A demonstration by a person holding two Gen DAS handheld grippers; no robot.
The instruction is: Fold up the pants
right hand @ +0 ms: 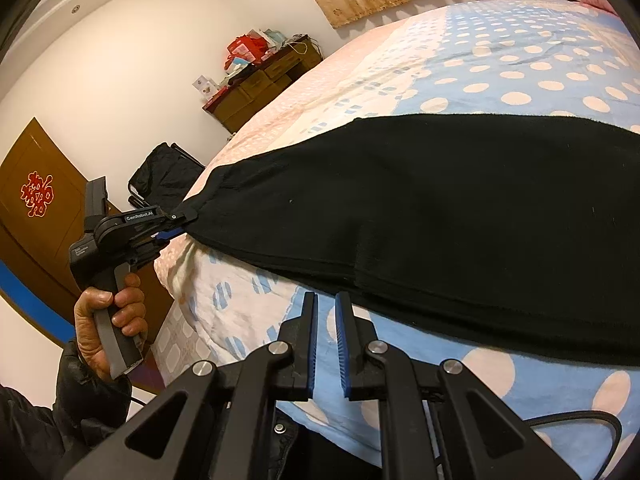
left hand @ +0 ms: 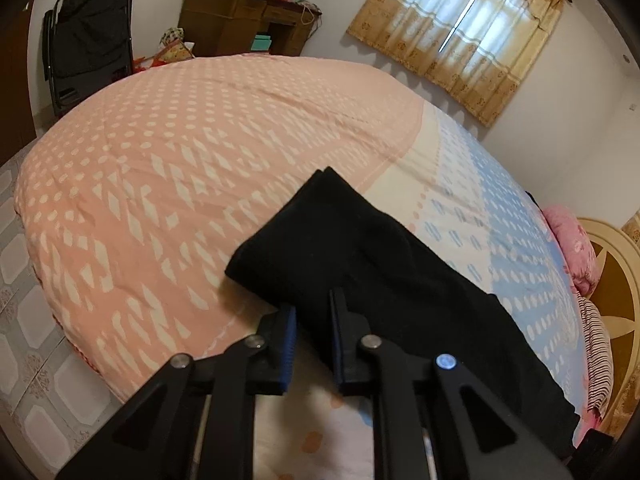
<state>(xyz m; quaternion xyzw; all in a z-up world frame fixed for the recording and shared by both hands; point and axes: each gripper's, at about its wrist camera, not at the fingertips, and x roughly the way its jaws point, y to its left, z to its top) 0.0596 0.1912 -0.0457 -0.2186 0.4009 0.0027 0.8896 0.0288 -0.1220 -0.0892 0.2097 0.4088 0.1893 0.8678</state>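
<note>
While the black pants (right hand: 460, 208) are laid lengthwise along the near edge of the bed (left hand: 200, 160), seemingly doubled leg over leg, further folds remain. Their end at nine o'clock is clamped by the left gripper (right hand: 187, 221). The right gripper (right hand: 326, 304) is narrowed on nothing, just short of the hem at twelve o'clock.
</note>
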